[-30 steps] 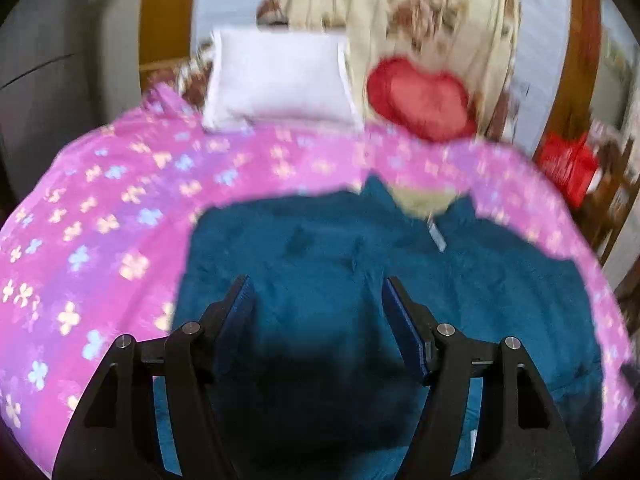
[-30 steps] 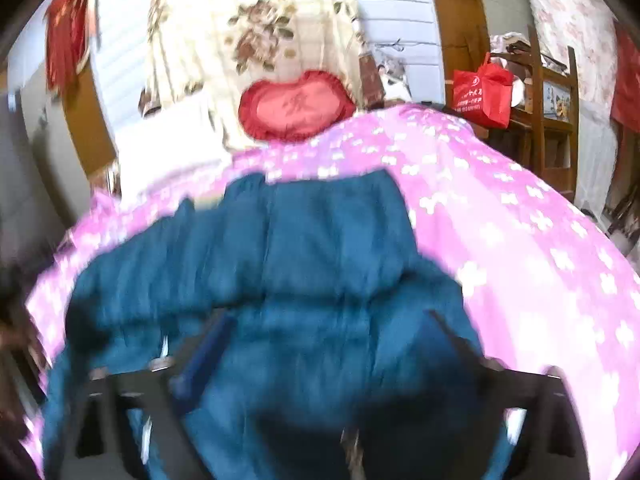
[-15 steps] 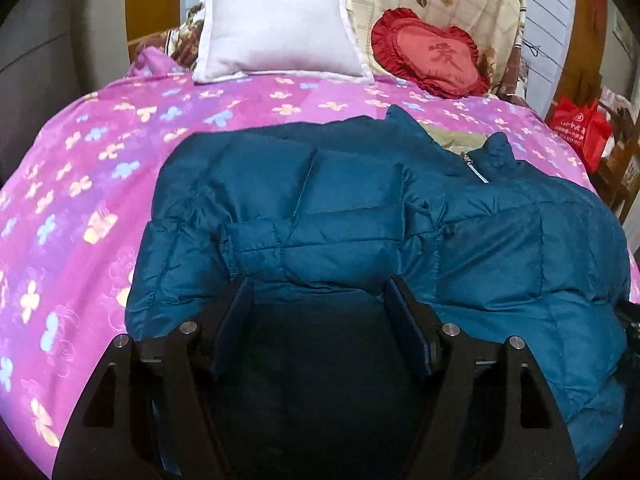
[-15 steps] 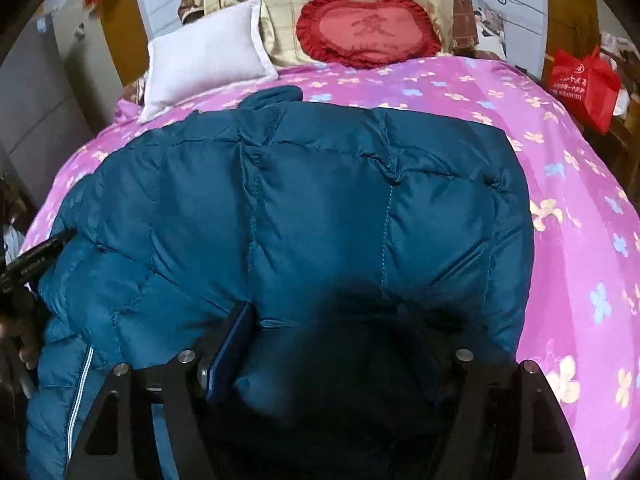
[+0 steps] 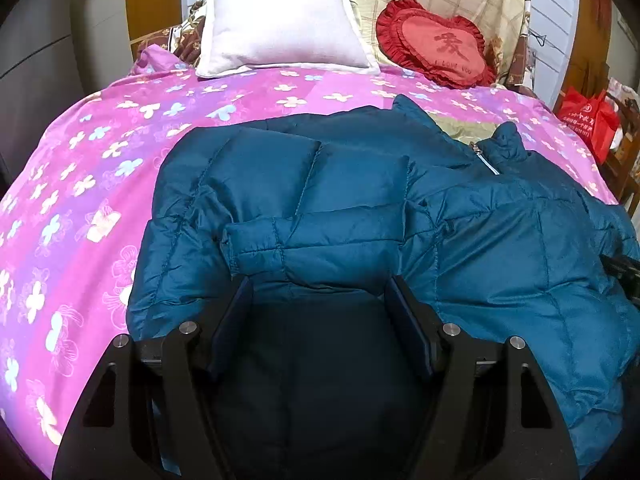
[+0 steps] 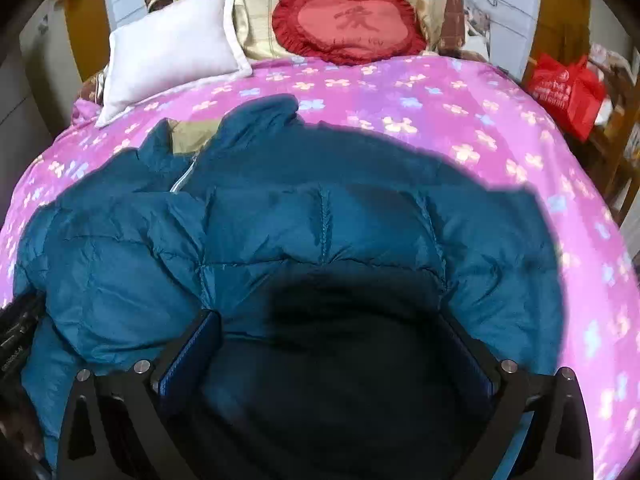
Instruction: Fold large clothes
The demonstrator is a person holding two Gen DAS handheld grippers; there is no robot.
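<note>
1. While your left gripper point(image 5: 318, 312) hangs low over the near hem, its fingers point(image 5: 404, 312) stand spread with only jacket fabric in shadow between them; nothing is pinched.
2. Your right gripper point(image 6: 328, 344) is likewise spread wide above the near part of the garment, holding nothing.
3. Blue puffer jacket point(image 5: 500, 248): it lies face up on the pink floral bedspread point(image 5: 80, 184), filling the near and middle of the bed, toward your right side in the left wrist view.
4. Handling, as a judgement: quilted and filled, so light, soft and springy; the smooth shell looks slippery. Expect folds to puff open again. Take hold at stitched edges, such as the hem or the cuff point(image 5: 252, 246), where the fabric is thinner and the fingers can bite.
5. Left sleeve: already laid across the chest, cuff toward the near left.
6. Orientation: the long axis runs near to far, hem toward you, the collar point(image 6: 260, 114) and zip pull point(image 5: 486, 160) toward the head of the bed.
7. Beyond the collar: a white pillow point(image 5: 280, 24) and a red heart cushion point(image 5: 436, 44), well apart from the jacket.
8. Far right, off the bed: a red bag point(image 6: 564, 88).
</note>
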